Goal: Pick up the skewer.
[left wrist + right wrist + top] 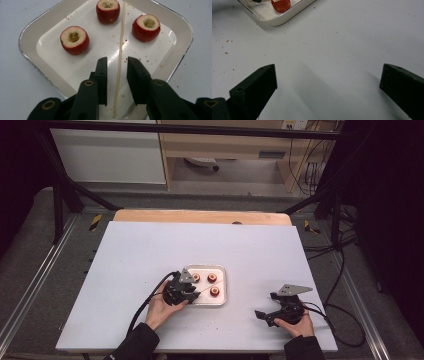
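A white tray [30, 50] holds three cored red fruits [74, 40], [108, 11], [146, 27] and a thin wooden skewer [120, 62] lying lengthwise. My left gripper [117, 64] is lowered over the tray's near end with a jaw on each side of the skewer. A narrow gap shows on both sides, so the pads do not touch it. From the high view, the left gripper [186, 292] sits at the tray's [223, 270] left edge. My right gripper [329, 75] rests open on the table, well to the right of the tray, with nothing between its jaws.
The tray stands near the middle of a white tabletop [150, 250]. Red crumbs speckle the tray floor and the table beside it. Cables trail from both grippers toward the table's front edge. A tray corner [274, 22] with one fruit [280, 5] shows in the right gripper view.
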Tool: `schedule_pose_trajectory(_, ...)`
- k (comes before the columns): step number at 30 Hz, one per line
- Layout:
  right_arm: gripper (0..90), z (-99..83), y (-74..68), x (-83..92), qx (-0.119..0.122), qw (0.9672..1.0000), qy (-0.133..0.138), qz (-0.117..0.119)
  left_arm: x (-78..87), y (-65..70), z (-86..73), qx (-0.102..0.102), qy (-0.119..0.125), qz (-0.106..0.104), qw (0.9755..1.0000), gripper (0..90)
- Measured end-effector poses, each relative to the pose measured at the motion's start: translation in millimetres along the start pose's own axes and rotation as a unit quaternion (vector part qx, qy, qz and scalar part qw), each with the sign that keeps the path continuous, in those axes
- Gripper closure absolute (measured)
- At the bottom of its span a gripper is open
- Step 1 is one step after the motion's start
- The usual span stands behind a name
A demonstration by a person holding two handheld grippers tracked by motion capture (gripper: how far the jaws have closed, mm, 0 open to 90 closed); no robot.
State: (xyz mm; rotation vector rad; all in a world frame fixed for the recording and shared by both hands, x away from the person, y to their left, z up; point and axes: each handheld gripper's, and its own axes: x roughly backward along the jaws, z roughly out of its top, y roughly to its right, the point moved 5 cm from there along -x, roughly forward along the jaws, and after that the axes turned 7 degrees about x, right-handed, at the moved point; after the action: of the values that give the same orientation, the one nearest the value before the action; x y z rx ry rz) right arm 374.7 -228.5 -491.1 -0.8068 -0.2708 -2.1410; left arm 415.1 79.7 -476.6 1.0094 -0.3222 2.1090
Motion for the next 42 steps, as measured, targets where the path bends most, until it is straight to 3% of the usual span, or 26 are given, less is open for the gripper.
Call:
schedule_pose_trajectory(16, 1.8, -0.1, -1.1, -0.6, -0.001, 1.0, -0.003, 0.002, -3.7, 4.4, -1.0, -0.008, 0.008, 0.0, 0.9999, 87.2)
schedule_pose_trajectory(42, 1.8, 0.0, -1.4, -0.9, 0.002, 1.0, -0.003, 0.003, -0.5, 4.5, -1.6, 0.004, 0.028, 0.0, 0.9996, 88.7)
